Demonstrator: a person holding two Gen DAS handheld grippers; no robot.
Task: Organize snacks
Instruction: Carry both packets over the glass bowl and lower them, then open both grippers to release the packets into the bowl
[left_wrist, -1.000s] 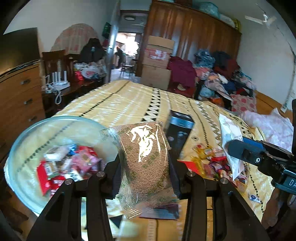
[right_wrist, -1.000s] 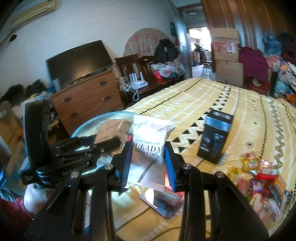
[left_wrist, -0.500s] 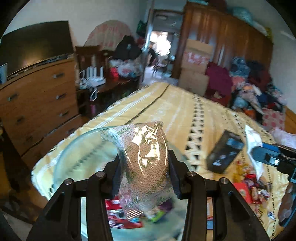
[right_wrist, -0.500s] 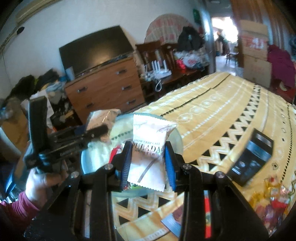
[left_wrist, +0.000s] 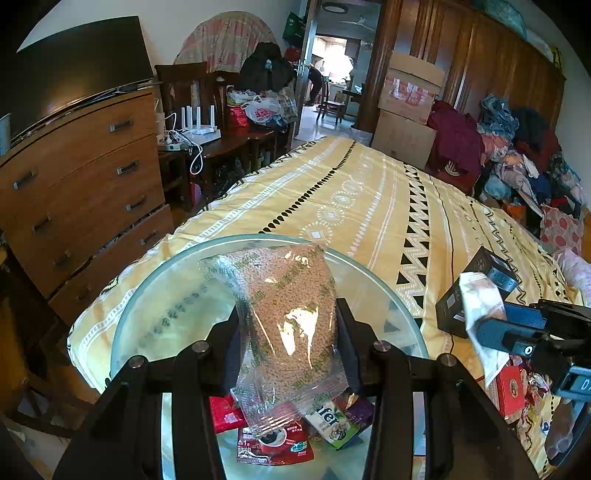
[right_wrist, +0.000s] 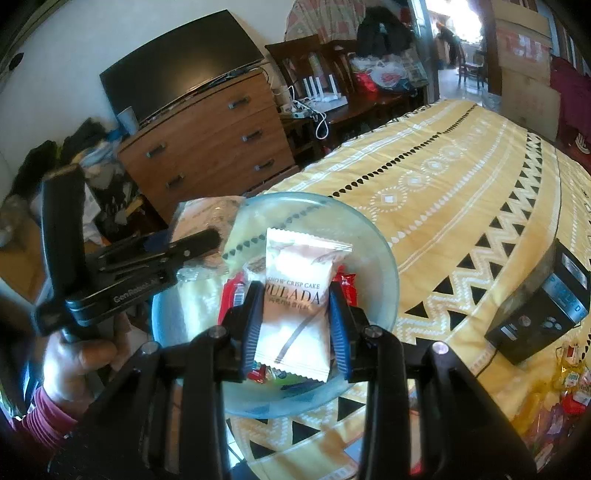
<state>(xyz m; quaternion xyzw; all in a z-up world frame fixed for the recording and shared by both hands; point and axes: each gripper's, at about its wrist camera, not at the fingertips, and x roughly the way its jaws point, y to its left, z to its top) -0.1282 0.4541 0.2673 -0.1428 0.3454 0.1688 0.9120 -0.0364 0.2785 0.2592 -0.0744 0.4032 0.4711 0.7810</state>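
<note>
Two packets upright, long axes vertical — each clamped in your grippers.
Your left gripper (left_wrist: 288, 332) pinches the grain bag (left_wrist: 286, 314), your right gripper (right_wrist: 295, 325) the cake packet (right_wrist: 297, 306); both now hang over the glass bowl (right_wrist: 384, 258) — earlier beside it.

A clear glossy plastic bag (left_wrist: 288, 325) is glinting above the smooth glass bowl (left_wrist: 155, 295); beside the bowl, matt patterned cloth (left_wrist: 369, 206) is covering the bed, near a polished wooden dresser (left_wrist: 81, 184).

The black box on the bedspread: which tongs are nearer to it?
Right. The right tongs, gripping a white snack packet, sit just beside the black box; the left tongs, holding the pellet bag, hang over the glass bowl, farther away.
</note>
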